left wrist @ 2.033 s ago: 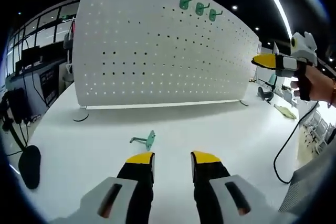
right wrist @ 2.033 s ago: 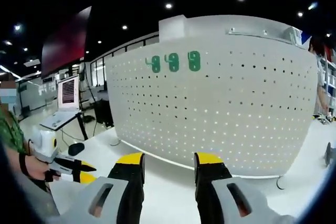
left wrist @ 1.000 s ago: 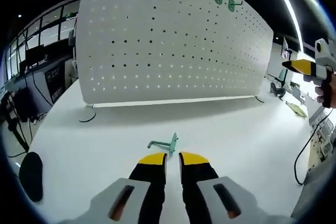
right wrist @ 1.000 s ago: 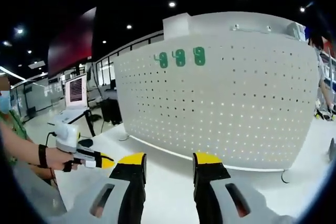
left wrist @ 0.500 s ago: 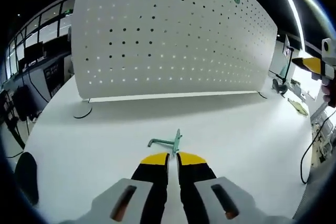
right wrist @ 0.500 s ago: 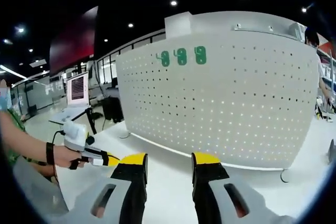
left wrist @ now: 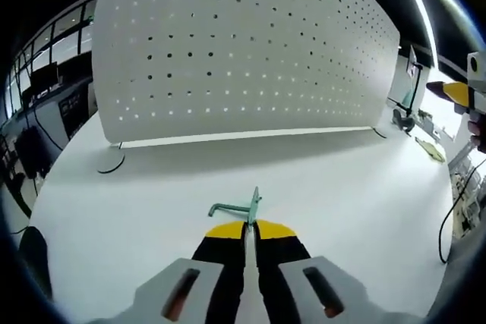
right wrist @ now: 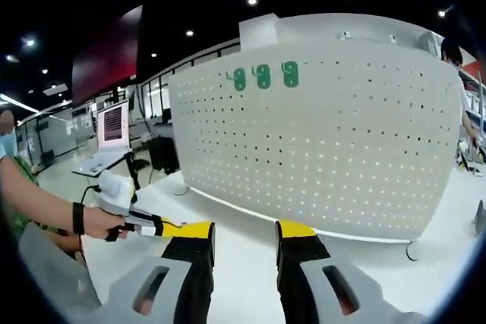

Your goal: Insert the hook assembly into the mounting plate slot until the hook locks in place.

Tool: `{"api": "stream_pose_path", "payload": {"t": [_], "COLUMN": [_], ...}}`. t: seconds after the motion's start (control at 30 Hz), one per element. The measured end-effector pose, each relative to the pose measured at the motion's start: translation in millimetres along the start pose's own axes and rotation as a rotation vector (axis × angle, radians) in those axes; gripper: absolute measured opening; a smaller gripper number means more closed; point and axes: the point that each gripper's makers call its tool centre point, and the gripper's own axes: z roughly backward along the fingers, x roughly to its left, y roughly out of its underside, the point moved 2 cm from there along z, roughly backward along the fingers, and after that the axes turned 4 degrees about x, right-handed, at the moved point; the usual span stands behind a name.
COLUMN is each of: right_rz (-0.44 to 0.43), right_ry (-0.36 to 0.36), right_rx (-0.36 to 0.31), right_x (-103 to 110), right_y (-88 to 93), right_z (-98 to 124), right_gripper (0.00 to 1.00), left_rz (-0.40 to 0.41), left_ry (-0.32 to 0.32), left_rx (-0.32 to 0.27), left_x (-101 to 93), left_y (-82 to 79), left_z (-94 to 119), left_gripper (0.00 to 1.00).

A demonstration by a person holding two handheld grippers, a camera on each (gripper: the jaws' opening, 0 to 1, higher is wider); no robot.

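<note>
No writing could be read anywhere. One loose green hook point(left wrist: 241, 207) lay on the smooth white table point(left wrist: 364, 202), low centre of the left gripper view, its flat plate end right at the yellow tips of the left gripper point(left wrist: 250, 228), jaws all but together; whether they pinched it, I could not tell. Behind stood the curved white pegboard point(left wrist: 243, 51), dotted with holes, and three green hooks point(right wrist: 263, 76) sat high in a row. The right gripper point(right wrist: 240, 231) hung well open, gripping nothing, jaws yellow-tipped.
</note>
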Motion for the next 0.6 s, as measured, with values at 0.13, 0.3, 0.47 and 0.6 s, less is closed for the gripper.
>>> {"api": "stream_pose_path", "payload": {"t": [0.13, 0.3, 0.47, 0.6], "right_rz": [-0.004, -0.012, -0.017, -0.015], "right_ry": [0.0, 0.0, -0.007, -0.01], "right_rx": [0.0, 0.001, 0.005, 0.005], "right_x": [-0.1, -0.6, 1.9, 3.0], "right_y": [0.2, 1.7, 4.1, 4.0], "right_z": [0.3, 0.5, -0.4, -1.1], "right_gripper": [0.31, 0.31, 0.3, 0.3], "left_rz": [0.0, -0.009, -0.022, -0.045], "left_ry": [-0.003, -0.005, -0.005, 0.004], "left_rx": [-0.001, -0.001, -0.014, -0.022], "left_x": [2.9, 4.2, 3.5, 1.2], "left_y": [-0.5, -1.3, -4.3, -5.7], "left_z": [-1.4, -0.3, 3.4, 5.1], "left_gripper": [0.03, 0.03, 0.02, 0.01]}}
